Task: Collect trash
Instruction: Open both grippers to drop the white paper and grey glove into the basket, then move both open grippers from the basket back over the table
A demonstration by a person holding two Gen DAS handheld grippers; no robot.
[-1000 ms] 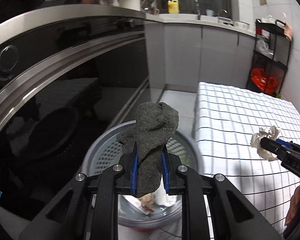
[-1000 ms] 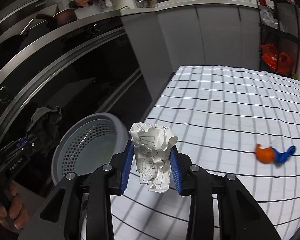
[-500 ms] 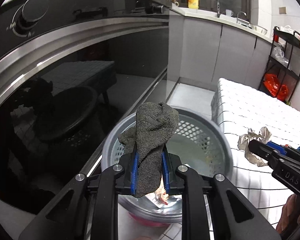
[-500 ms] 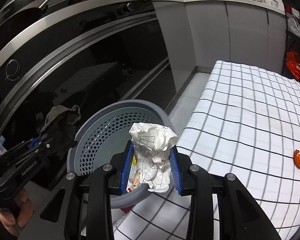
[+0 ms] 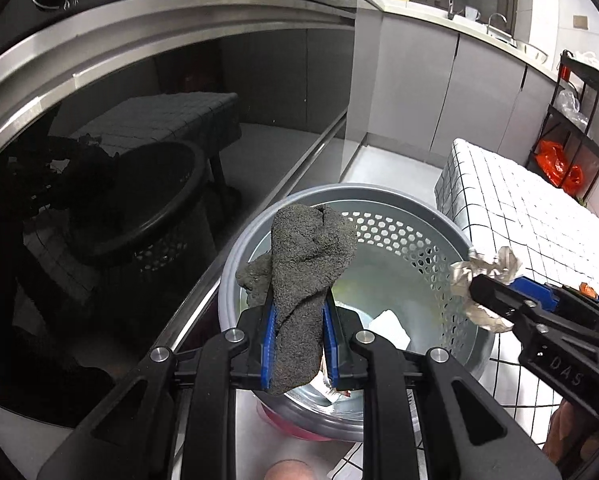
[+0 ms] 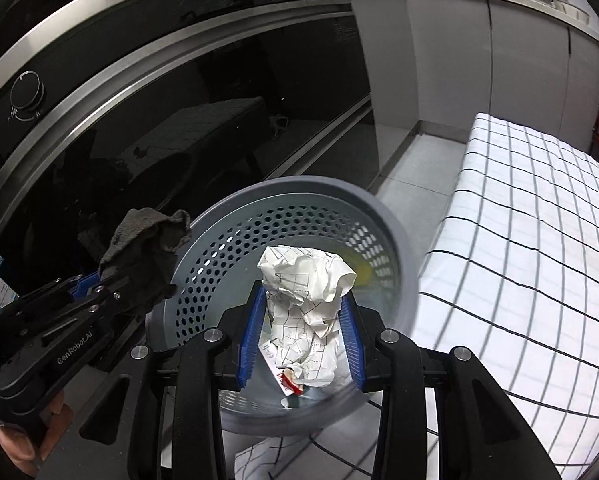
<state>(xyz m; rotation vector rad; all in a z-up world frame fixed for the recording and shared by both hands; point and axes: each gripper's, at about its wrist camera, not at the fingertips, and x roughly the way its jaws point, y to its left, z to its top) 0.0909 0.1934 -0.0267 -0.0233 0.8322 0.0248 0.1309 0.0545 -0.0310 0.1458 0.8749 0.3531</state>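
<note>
My left gripper [image 5: 298, 312] is shut on a dark grey sock [image 5: 307, 256] and holds it over the near left rim of a grey perforated waste basket [image 5: 399, 212]. My right gripper [image 6: 304, 320] is shut on a crumpled white paper ball [image 6: 307, 280] and holds it above the basket's [image 6: 299, 188] opening. The sock [image 6: 143, 252] and left gripper [image 6: 87, 292] show at the left in the right wrist view. The paper ball [image 5: 485, 272] shows at the basket's right rim in the left wrist view. Paper scraps and a red-white wrapper [image 6: 289, 380] lie in the basket.
A glossy black oven front [image 5: 119, 184] with a steel rail stands left of the basket. A table with a black-checked white cloth [image 6: 539, 248] stands to the right. Grey cabinets [image 5: 439, 80] and a black rack with an orange bag [image 5: 559, 164] are behind.
Both grippers have moved from the table side to over the basket. The basket has grown larger and nearer in both views. Both still hold their loads.
</note>
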